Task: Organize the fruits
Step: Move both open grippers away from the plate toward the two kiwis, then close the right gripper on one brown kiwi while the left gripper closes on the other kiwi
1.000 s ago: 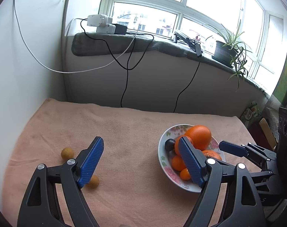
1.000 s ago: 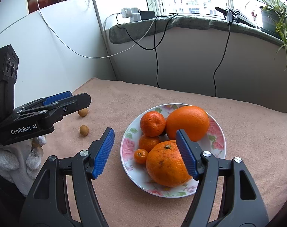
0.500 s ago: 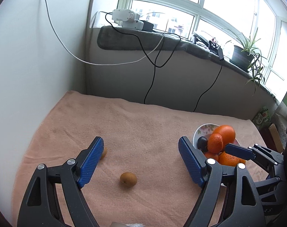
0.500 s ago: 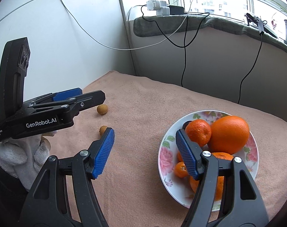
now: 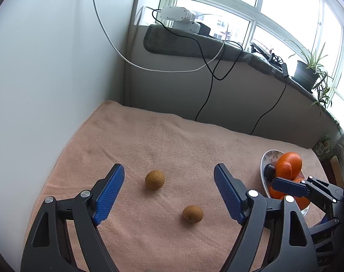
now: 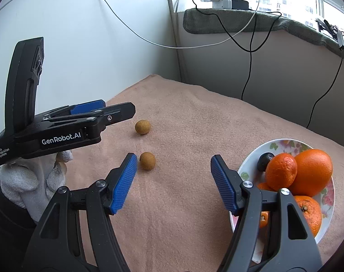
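Two small brown round fruits lie on the pink towel: a far one [image 5: 155,179] [image 6: 142,127] and a near one [image 5: 192,213] [image 6: 147,160]. A flowered plate [image 6: 282,142] [image 5: 263,170] at the right holds several oranges [image 6: 312,171] and a dark plum [image 6: 264,161]. My left gripper [image 5: 169,192] is open and empty, above and just short of the two brown fruits; it also shows in the right wrist view [image 6: 113,111]. My right gripper [image 6: 173,183] is open and empty, between the near brown fruit and the plate.
The pink towel [image 5: 172,140] covers the table, with a white wall at the left and a grey wall behind. Black and white cables [image 5: 208,86] hang from the windowsill. A potted plant [image 5: 307,74] stands on the sill at the right.
Both grippers have swung left, away from the plate and toward the two brown fruits, which now lie between the left jaws. Both stay open.
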